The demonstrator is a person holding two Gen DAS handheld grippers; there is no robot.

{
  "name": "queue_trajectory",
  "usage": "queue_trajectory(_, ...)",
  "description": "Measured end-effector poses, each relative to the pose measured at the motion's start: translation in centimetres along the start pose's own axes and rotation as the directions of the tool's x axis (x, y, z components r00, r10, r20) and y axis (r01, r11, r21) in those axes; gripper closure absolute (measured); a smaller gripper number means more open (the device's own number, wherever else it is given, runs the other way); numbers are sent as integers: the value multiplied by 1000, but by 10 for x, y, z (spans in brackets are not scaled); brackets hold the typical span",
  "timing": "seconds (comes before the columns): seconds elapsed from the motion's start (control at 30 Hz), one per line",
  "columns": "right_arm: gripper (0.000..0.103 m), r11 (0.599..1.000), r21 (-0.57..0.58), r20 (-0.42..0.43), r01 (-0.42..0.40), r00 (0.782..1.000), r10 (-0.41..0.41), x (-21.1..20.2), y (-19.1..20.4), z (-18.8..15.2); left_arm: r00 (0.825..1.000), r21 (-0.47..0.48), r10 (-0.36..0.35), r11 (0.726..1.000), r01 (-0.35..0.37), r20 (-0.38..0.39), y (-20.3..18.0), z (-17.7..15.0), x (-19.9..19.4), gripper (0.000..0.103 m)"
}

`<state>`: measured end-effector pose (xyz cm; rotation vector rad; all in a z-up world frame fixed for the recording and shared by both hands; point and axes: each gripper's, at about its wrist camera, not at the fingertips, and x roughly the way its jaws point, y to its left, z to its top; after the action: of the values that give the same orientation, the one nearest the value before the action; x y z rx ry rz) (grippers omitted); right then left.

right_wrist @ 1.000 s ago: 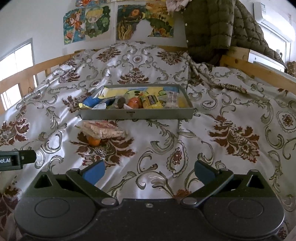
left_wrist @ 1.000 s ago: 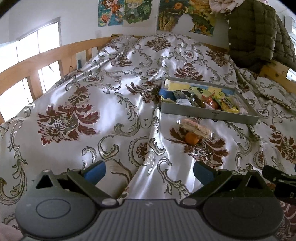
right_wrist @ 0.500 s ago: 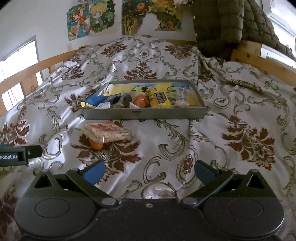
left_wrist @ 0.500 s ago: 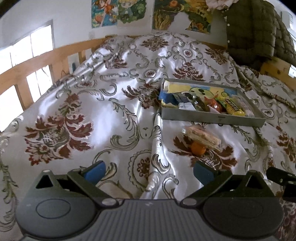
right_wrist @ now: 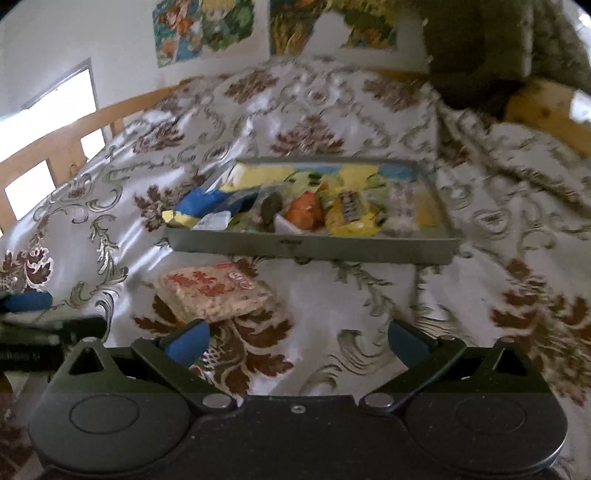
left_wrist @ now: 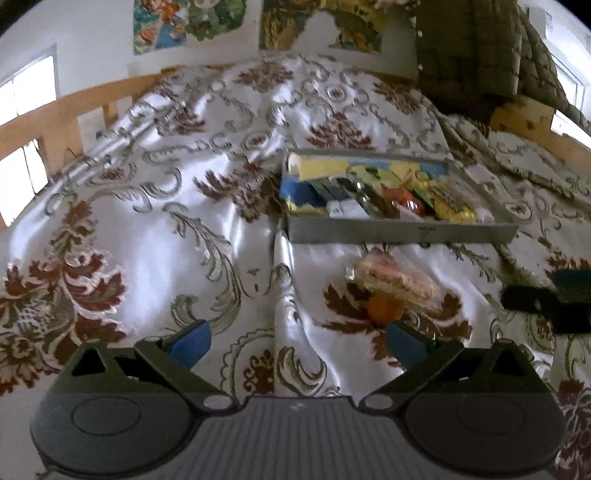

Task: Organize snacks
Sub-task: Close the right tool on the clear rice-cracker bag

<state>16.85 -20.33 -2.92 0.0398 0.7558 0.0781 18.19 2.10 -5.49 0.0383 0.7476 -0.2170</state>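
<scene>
A grey tray (left_wrist: 399,232) (right_wrist: 314,249) holding several wrapped snacks lies on the patterned bedspread. In front of it lie a clear-wrapped cracker pack (left_wrist: 395,282) (right_wrist: 218,291) and a small orange snack (left_wrist: 384,308) tucked under its near edge. My left gripper (left_wrist: 295,341) is open and empty, its right finger close to the orange snack. My right gripper (right_wrist: 295,341) is open and empty, its left finger just short of the cracker pack. Each gripper shows at the edge of the other's view.
The silky floral bedspread (left_wrist: 155,229) has a raised fold (left_wrist: 282,280) left of the snacks. A wooden bed rail (left_wrist: 66,110) runs along the left. A dark padded jacket (left_wrist: 476,55) hangs at the back right. Posters (right_wrist: 207,29) hang on the wall.
Both grippers have moved forward and closer to the cracker pack and tray, which now look larger. Both stay open. The snacks have not moved.
</scene>
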Motion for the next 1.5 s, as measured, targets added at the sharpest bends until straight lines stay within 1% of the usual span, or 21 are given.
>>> queue_trajectory(0.13,1,997,64,-109,-43,993,50,34,3,23,1000,5,-8,1000,8,-5,0,-3,8,0)
queue_trajectory(0.23,1,988,140,-191,-72,977,99,61,13,44,1000,20,-17,1000,17,1,-2,-3,12,0)
queue_trajectory(0.3,1,981,175,-245,-83,961,125,79,23,57,999,44,-32,999,31,11,-4,-3,15,0)
queue_trajectory(0.4,1,979,195,-315,-64,941,124,104,39,74,998,97,-51,994,49,24,-11,-5,18,0)
queue_trajectory(0.47,1,983,179,-357,-30,929,93,119,51,83,998,137,-59,989,54,34,-18,-6,22,0)
queue_trajectory(0.5,1,985,170,-384,-12,920,77,124,55,86,997,154,-72,986,65,38,-20,-6,23,0)
queue_trajectory(0.57,1,983,181,-440,38,897,46,136,59,89,995,181,-90,980,81,38,-25,-7,28,0)
queue_trajectory(0.63,1,975,213,-492,70,870,45,146,59,89,994,200,-105,975,95,39,-28,-8,32,0)
queue_trajectory(0.67,1,969,232,-508,82,860,49,149,58,88,994,205,-107,974,97,35,-29,-9,34,0)
queue_trajectory(0.7,1,965,245,-521,97,852,47,151,57,87,994,208,-108,973,99,32,-30,-9,35,0)
queue_trajectory(0.77,1,961,253,-535,112,844,43,153,57,84,994,211,-108,972,100,25,-31,-10,38,0)
queue_trajectory(0.87,2,958,265,-534,109,844,52,150,51,80,993,217,-118,970,111,21,-31,-10,39,0)
queue_trajectory(0.97,9,947,310,-533,82,840,102,145,33,75,988,222,-151,965,142,27,-30,-8,36,0)
queue_trajectory(1.07,14,944,326,-506,43,852,136,135,16,70,983,225,-182,960,169,37,-31,-7,33,0)
queue_trajectory(1.13,17,943,333,-492,20,857,155,129,4,67,982,235,-187,956,174,36,-33,-7,34,0)
queue_trajectory(1.17,18,941,339,-483,7,859,167,127,-1,65,982,250,-183,954,168,38,-35,-8,34,0)
queue_trajectory(1.23,20,936,352,-464,-23,864,196,122,-13,61,987,283,-153,950,135,40,-41,-8,32,0)
queue_trajectory(1.3,21,936,348,-451,-45,868,209,116,-23,56,989,317,-139,941,116,48,-47,-10,29,0)
queue_trajectory(1.33,23,940,338,-446,-52,870,209,112,-26,53,992,323,-120,941,101,39,-50,-11,30,0)
queue_trajectory(1.43,26,949,308,-432,-73,877,208,105,-31,42,994,304,-106,948,96,15,-54,-15,30,0)
queue_trajectory(1.5,26,962,260,-418,-84,888,190,96,-30,35,997,312,-70,949,54,42,-58,-18,25,0)
